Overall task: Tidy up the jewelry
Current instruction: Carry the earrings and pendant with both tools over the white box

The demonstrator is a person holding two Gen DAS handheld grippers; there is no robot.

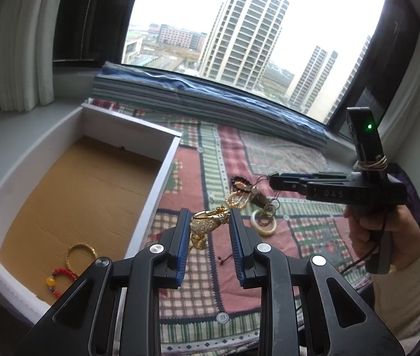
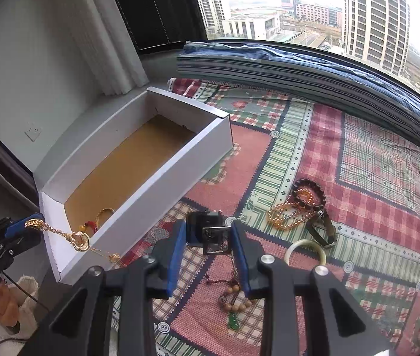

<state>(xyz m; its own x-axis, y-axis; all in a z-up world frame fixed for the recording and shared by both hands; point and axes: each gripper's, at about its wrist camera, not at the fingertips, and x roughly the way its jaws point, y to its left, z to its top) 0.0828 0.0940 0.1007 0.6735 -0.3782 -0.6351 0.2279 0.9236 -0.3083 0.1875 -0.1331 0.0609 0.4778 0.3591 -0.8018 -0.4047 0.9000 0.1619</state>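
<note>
Jewelry in mixed forms, shown part-sorted between a patchwork cloth (image 2: 373, 163) and an open white box (image 2: 150, 201) at its left edge. A gold bangle (image 1: 81, 256) and a red bead bracelet (image 1: 58, 279) lie on the box's cardboard floor. The left gripper (image 1: 208, 216) has its fingers clenched on a gold chain ornament (image 1: 204, 227), held clear of the cloth just beside the box wall; in the right wrist view its loose end hangs down in a limp curve. The right gripper (image 2: 210, 228) has its fingers closed on a dark square-faced piece (image 2: 213, 235) with a metal frame, possibly a watch, raised above the cloth. Unsorted and well apart from the box lie a dark bead bracelet (image 2: 308, 190), an amber bead string (image 2: 287, 213), a pale ring (image 2: 305, 247) and a wooden bead strand (image 2: 236, 302). All pieces are judged light. Chains and strung beads are slack, likely to swing and snag, and best pinched at a solid part such as a clasp or pendant. The rigid ring and bangle look smooth and slippery; a grip across the band is advised.
</note>
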